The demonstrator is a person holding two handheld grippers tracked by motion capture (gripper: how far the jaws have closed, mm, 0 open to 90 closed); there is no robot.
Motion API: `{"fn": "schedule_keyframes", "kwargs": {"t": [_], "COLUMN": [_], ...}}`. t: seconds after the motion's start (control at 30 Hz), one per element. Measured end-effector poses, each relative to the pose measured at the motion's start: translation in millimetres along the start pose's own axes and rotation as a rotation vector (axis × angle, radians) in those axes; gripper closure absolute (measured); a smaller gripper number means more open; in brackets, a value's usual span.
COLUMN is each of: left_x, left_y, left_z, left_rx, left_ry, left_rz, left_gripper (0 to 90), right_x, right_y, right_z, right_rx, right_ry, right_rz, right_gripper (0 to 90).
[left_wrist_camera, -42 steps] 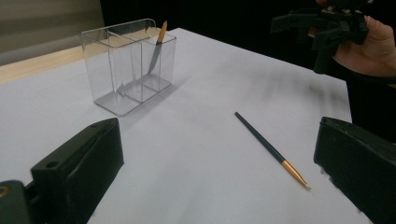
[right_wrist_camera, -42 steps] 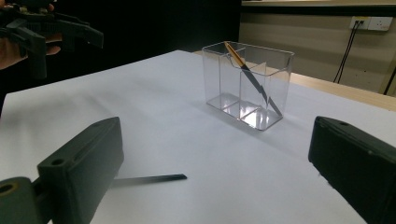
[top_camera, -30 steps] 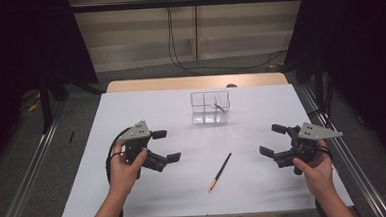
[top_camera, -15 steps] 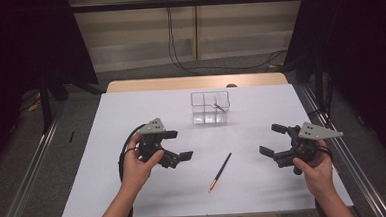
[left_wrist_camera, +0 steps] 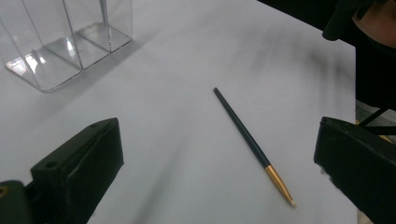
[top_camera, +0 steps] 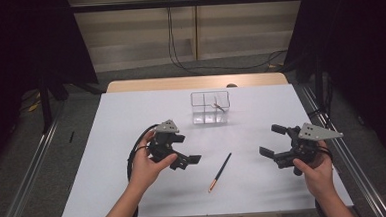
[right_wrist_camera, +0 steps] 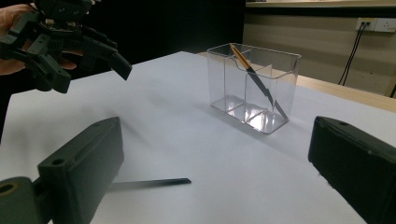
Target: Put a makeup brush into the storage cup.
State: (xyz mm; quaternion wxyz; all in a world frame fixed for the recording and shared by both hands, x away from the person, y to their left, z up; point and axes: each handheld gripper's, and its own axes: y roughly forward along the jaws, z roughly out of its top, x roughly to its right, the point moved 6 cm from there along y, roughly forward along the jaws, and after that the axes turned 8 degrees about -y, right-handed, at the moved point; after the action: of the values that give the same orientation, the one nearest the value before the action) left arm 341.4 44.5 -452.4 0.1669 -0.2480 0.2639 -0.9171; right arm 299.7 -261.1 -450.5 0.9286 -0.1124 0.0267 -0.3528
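A slim black pen with a gold tip [top_camera: 220, 172] [left_wrist_camera: 252, 144] lies flat on the white table [top_camera: 131, 116], front centre. Its dark end also appears in the right gripper view [right_wrist_camera: 154, 183]. My left gripper [top_camera: 187, 149] [left_wrist_camera: 217, 140] hovers just left of the pen, open and holding nothing, its jaws spread wide towards it. My right gripper [top_camera: 272, 141] [right_wrist_camera: 215, 140] stands open and holds nothing, to the right of the pen. A clear divided box [top_camera: 210, 107] [left_wrist_camera: 70, 37] [right_wrist_camera: 254, 88] stands behind, with a second gold-tipped pen [right_wrist_camera: 254, 77] leaning inside it.
The left gripper [right_wrist_camera: 70, 42] and its hand appear far off in the right gripper view. Metal rails [top_camera: 29, 177] run along both sides of the table. A wooden strip [top_camera: 194, 82] borders the far edge, with cables on the floor beyond.
My left gripper has moved right, closing in on the pen on the table. The right gripper, the pen and the box have stayed where they were.
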Motion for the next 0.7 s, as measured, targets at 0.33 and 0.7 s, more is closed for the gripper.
{"fn": "schedule_keyframes", "kwargs": {"t": [0.33, 0.7], "left_x": [6.7, 11.1], "left_y": [15.6, 30.0], "left_z": [5.2, 3.5], "left_rx": [-0.035, -0.1], "left_ry": [0.003, -0.042], "left_rz": [-0.012, 0.002], "left_gripper": [1.3, 1.3], "right_x": [0.3, 0.1], "right_y": [-1.7, -1.4], "right_z": [-0.5, -1.1], "right_rx": [0.001, -0.001], "right_ry": [0.0, -0.003], "right_rz": [-0.004, -0.004], "right_gripper": [2.7, 2.6]}}
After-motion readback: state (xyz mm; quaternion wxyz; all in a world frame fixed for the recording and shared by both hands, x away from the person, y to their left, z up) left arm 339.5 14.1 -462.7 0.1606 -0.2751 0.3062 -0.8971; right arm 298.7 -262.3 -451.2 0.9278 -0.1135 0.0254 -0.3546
